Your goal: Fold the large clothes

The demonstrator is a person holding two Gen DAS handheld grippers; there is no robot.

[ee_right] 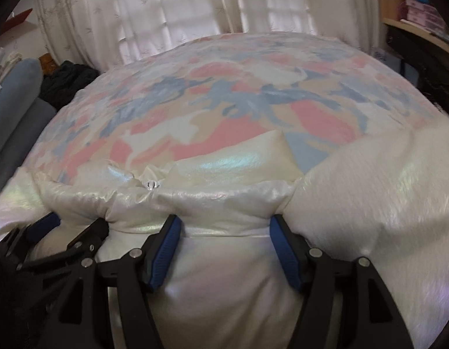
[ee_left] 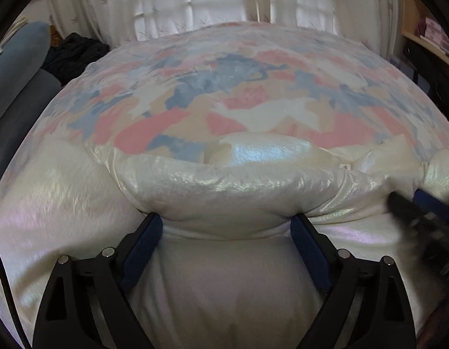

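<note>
A shiny cream puffer jacket (ee_left: 224, 186) lies on a bed with a pink, blue and beige cover (ee_left: 224, 93). My left gripper (ee_left: 227, 224) is open, its blue pads pressed against a padded roll of the jacket's edge that fills the gap between them. My right gripper (ee_right: 223, 226) is open the same way on the same padded edge (ee_right: 218, 203), just right of a snap button (ee_right: 152, 184). Each gripper shows in the other's view: the right one (ee_left: 419, 203) at the right edge, the left one (ee_right: 76, 226) at the lower left.
White patterned curtains (ee_left: 224, 0) hang behind the bed. A dark heap of clothes (ee_left: 76, 52) and grey-blue cushions (ee_left: 18, 67) lie at the left. A wooden shelf with boxes (ee_right: 422, 17) stands at the right.
</note>
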